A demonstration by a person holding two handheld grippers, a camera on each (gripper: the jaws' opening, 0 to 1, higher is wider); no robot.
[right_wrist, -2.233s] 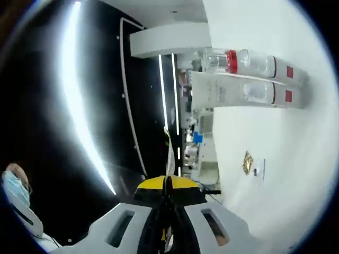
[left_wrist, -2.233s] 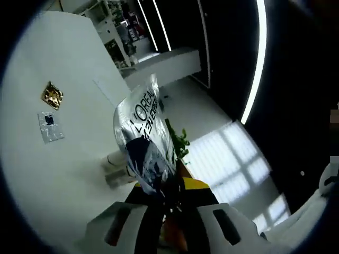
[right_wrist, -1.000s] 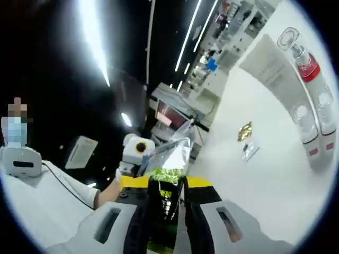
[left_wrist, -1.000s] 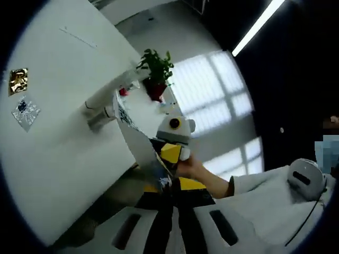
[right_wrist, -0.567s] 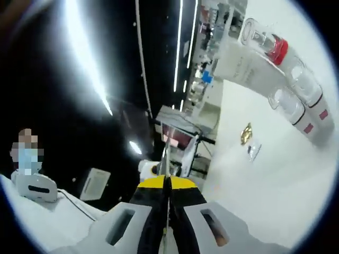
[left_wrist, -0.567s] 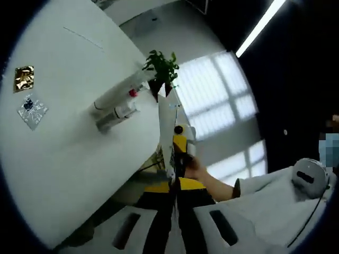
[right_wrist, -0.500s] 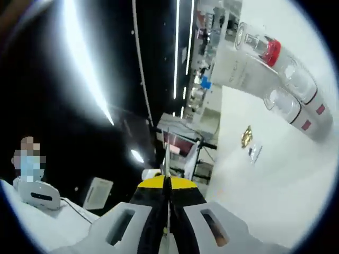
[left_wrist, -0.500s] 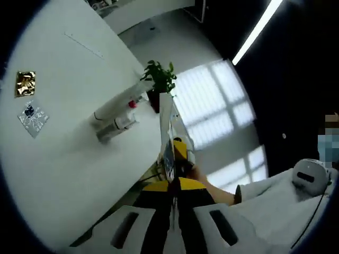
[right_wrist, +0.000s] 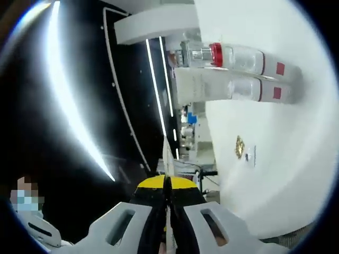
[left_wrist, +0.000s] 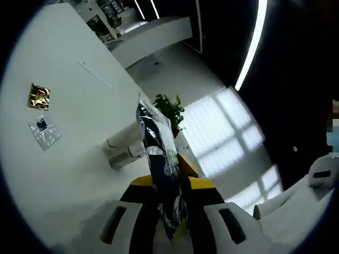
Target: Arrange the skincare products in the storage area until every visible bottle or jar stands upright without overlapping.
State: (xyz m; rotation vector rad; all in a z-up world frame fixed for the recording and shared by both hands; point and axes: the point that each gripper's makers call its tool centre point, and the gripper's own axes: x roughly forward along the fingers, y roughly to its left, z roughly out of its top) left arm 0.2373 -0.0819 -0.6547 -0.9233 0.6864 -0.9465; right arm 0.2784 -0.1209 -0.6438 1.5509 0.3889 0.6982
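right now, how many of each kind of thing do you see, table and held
bottles: 2 (red-collared bottle, shorter bottle)
white tube: 1
sachets on the table: 2 (gold sachet, silver sachet)
held sachet: 1
total: 6

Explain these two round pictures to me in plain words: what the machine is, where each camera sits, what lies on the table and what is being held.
There is no robot arm: a person carries a two-jaw gripper in each hand, and a fisheye camera rides on each, looking along its jaws.

In the left gripper view, the left gripper is shut on a shiny sachet. In the right gripper view, the right gripper pinches a thin sheet seen edge-on; what it is cannot be told.

On the white table stand two clear bottles and a white tube, close together. Apart from them lie a gold sachet and a silver sachet, flat.
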